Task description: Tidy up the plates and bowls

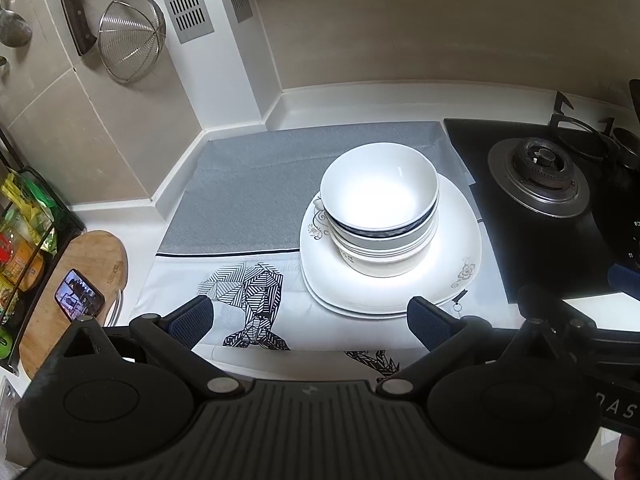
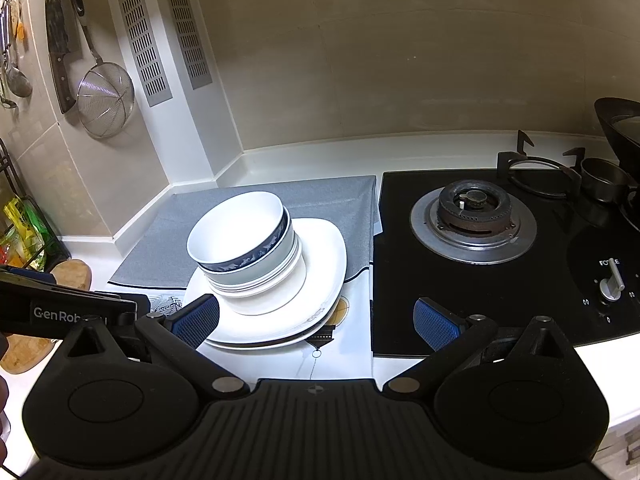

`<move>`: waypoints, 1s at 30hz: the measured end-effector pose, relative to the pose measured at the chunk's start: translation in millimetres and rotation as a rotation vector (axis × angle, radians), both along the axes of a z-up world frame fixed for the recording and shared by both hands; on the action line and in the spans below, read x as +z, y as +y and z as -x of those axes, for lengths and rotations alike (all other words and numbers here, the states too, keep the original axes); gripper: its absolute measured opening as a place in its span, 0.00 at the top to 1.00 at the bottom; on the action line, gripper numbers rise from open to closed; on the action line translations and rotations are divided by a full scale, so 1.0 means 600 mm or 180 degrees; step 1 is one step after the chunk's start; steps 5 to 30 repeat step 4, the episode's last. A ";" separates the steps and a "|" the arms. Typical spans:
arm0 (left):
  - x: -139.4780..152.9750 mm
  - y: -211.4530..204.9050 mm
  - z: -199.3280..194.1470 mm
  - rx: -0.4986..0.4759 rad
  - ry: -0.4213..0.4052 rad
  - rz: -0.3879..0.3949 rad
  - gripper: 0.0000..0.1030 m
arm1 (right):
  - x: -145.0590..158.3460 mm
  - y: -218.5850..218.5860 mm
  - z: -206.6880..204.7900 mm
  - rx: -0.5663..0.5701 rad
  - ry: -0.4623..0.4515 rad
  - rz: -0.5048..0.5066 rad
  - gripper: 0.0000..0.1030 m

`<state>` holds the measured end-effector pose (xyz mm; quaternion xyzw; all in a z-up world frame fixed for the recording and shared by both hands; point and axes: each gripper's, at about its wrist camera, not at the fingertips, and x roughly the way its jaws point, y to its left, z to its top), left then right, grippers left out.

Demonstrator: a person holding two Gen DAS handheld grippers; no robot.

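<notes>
Three nested bowls [image 1: 380, 208] [image 2: 244, 248] stand on stacked white plates [image 1: 452, 248] [image 2: 324, 248] on the grey cloth mat [image 1: 248, 192] [image 2: 332, 196]. The top bowl is white with a dark blue patterned band. My left gripper [image 1: 310, 322] hangs open in front of the stack with nothing between its blue-padded fingers. My right gripper [image 2: 316, 318] is open too, above the plates' near right edge and the stove's left edge. The left gripper's body shows at the left of the right wrist view.
A black gas stove [image 1: 540, 184] [image 2: 476, 216] lies right of the mat, with a dark wok [image 2: 620, 124] at far right. A wooden board [image 1: 92, 268] with a phone [image 1: 79, 294], a rack of packets [image 1: 24, 232], a hanging strainer [image 1: 132, 36] and cleaver [image 1: 76, 12] are left.
</notes>
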<state>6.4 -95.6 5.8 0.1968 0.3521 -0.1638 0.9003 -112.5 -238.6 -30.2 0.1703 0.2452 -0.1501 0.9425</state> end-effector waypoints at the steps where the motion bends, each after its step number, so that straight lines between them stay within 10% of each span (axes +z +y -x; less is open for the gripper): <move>1: -0.001 0.000 -0.001 0.0000 0.0011 0.0006 0.00 | 0.000 -0.002 0.000 -0.0001 0.0001 -0.0005 0.00; 30: -0.002 -0.003 -0.004 -0.0006 0.0031 0.0012 0.00 | -0.002 -0.006 -0.002 -0.0007 0.0015 -0.0020 0.00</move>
